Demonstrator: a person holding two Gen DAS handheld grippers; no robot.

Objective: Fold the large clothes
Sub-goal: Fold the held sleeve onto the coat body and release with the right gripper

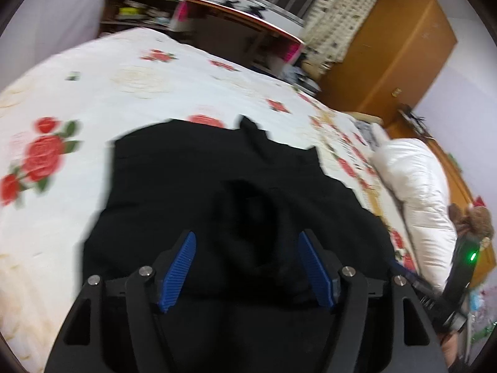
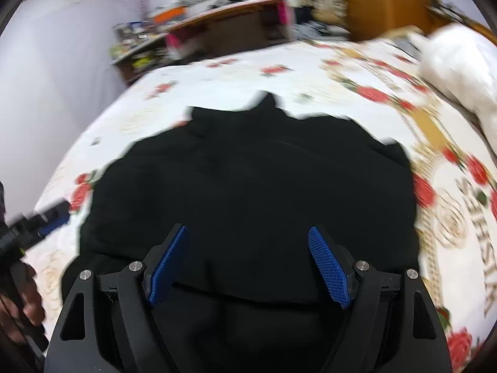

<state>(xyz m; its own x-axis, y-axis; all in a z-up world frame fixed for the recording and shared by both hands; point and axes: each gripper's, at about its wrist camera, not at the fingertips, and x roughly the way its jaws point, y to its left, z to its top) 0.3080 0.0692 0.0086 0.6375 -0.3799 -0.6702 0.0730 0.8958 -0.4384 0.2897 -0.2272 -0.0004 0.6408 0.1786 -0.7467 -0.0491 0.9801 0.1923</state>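
Garment (image 1: 217, 186), black, lies on bed (image 1: 124, 87) beyond both grippers' parted, empty jaws.

Garment (image 1: 217, 186): on bedsheet (image 1: 124, 93), centre frame, left wrist view. Quilt (image 1: 416, 192): on bed, right edge. Desk (image 1: 236, 28): behind bed, top centre. Shelf (image 1: 136, 9): upper left. Wardrobe (image 1: 394, 49): upper right. Left gripper (image 1: 247, 239): bottom centre, over garment.

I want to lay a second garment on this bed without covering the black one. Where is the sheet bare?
Bare rose-print white bedsheet lies left of the black garment and beyond it, toward the wooden footboard. On the right a narrow strip runs between the garment and the white puffy duvet; that side is crowded.
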